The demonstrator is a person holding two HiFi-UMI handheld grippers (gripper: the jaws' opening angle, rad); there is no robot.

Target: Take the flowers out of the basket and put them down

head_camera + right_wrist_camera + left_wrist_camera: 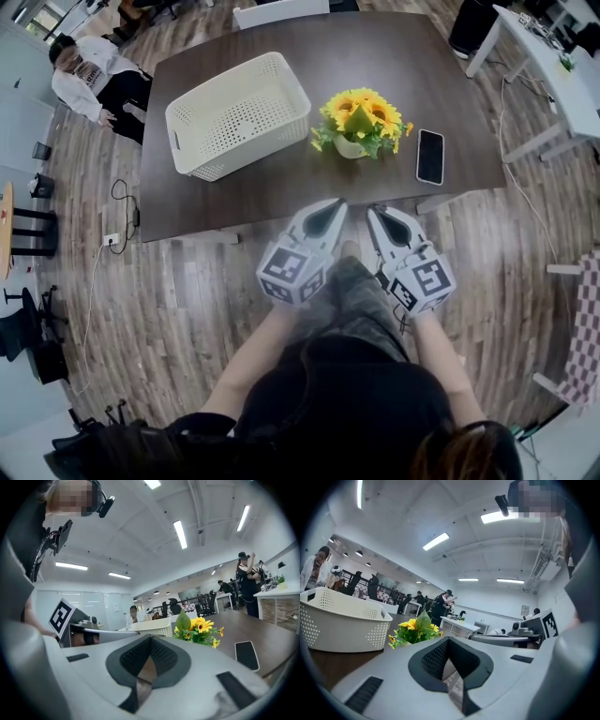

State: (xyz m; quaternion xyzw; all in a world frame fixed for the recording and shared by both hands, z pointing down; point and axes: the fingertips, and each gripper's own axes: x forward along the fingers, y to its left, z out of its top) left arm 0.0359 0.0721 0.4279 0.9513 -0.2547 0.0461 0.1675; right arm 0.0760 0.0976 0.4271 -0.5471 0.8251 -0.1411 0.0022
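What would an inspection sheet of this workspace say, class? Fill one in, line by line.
Surface: dark wooden table, mostly bare.
Job's things: white perforated basket on the table, looks empty; yellow flowers stand upright on the table to its right, outside it.
Clutter: a dark phone lies flat right of the flowers.
Grippers: left gripper and right gripper are held off the table's near edge, jaws together, nothing held.
Cables: a black cable on the floor left of the table.
Surroundings: a person far left; a white desk right.
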